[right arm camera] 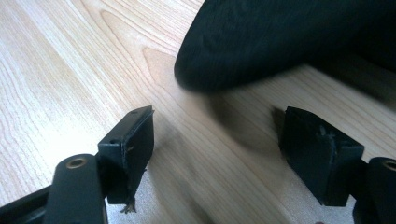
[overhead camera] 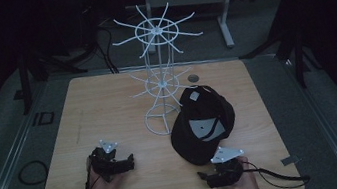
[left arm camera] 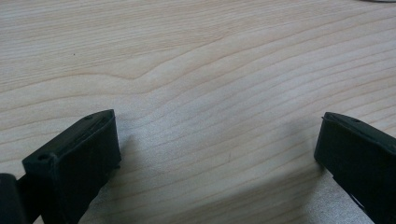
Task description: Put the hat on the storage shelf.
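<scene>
A black cap with grey patches lies upside down on the wooden table, just right of a white wire rack with hooked arms. In a hand at the front right, my right gripper rests just in front of the cap's brim, jaws wide apart with bare wood between them. My left gripper sits at the front left, held by the other hand. Its jaws also stand apart over bare wood, with nothing in them.
The rack's round base stands mid-table, close to the cap's left side. A cable trails from the right gripper toward the table's front right edge. The table's left half and far corners hold nothing. Dark floor and stands surround the table.
</scene>
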A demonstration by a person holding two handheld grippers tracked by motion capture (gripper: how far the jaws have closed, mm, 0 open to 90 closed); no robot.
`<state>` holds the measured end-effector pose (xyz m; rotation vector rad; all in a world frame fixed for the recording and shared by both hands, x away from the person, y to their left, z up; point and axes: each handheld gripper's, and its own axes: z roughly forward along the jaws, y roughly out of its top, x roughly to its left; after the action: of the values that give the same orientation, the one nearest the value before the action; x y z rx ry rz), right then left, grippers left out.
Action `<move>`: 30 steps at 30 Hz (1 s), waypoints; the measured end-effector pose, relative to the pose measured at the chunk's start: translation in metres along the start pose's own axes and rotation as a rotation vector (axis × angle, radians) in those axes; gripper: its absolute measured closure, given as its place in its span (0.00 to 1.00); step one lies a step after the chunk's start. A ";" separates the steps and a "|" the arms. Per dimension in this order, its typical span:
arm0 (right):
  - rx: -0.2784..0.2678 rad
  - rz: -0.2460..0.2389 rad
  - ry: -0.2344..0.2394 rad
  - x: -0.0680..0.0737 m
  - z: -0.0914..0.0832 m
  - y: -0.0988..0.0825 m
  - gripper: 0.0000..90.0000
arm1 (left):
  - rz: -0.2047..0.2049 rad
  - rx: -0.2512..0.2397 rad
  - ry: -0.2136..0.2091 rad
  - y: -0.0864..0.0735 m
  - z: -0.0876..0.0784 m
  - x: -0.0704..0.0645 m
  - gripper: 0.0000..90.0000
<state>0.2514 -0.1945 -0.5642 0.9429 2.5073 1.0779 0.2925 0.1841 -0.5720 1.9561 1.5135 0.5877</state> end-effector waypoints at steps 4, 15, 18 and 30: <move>0.000 0.012 -0.018 0.000 -0.001 0.001 0.35 | 0.000 0.000 0.000 0.000 0.000 0.000 0.00; -0.040 0.026 -0.027 0.007 0.001 0.008 0.40 | 0.000 0.000 0.000 0.000 0.000 0.000 0.00; -0.069 0.067 -0.034 0.006 -0.001 0.010 0.43 | 0.000 0.000 0.000 0.000 0.000 0.000 0.00; -0.161 0.186 -0.023 0.003 0.000 0.015 0.53 | 0.000 0.000 0.000 0.000 0.000 0.000 0.00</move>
<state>0.2559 -0.1848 -0.5532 1.1504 2.3095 1.2931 0.2926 0.1841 -0.5721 1.9557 1.5134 0.5880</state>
